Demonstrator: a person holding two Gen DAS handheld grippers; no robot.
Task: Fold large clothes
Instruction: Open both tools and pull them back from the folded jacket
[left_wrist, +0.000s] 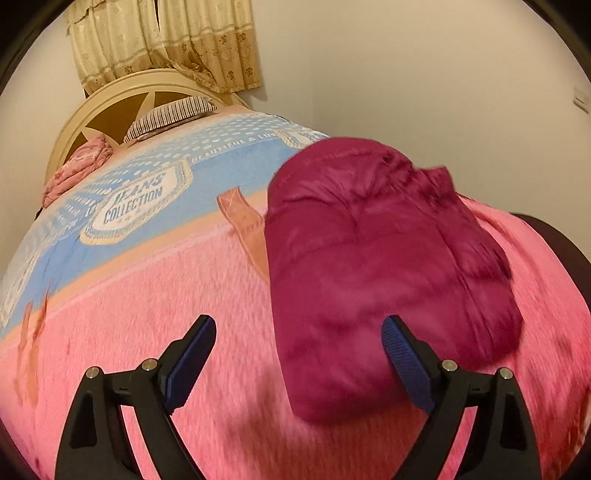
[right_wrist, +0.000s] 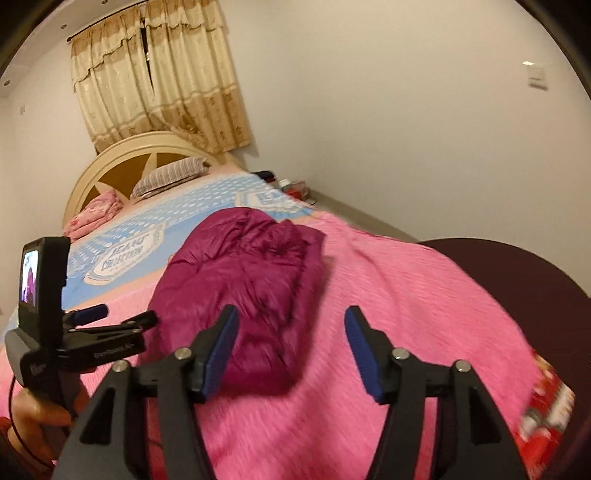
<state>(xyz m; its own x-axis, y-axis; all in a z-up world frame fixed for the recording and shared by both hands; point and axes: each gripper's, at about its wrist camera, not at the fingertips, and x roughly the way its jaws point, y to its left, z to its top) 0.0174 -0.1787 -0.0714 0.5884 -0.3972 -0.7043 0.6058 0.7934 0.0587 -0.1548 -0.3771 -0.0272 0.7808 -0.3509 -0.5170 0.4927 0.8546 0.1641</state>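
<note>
We are looking at a magenta puffer jacket (left_wrist: 373, 266) lying folded into a compact bundle on the pink blanket (left_wrist: 166, 295) that is covering the bed. In the left wrist view the jacket is filling the centre and right of the frame. Our left gripper (left_wrist: 299, 354) is hovering at the bottom of that frame, its fingers (left_wrist: 192, 358) standing wide apart with nothing between the pads; the right finger is overlapping the jacket's near edge in the picture, though we cannot tell whether it is touching.

In the right wrist view our right gripper (right_wrist: 291, 350) is sitting at the bottom centre, its fingers (right_wrist: 221, 350) apart and clamping nothing, the jacket lying just beyond the left finger. At the upper left, a striped pillow (right_wrist: 170, 175) is resting against the cream headboard (right_wrist: 122, 155), below beige curtains (right_wrist: 159, 81).
</note>
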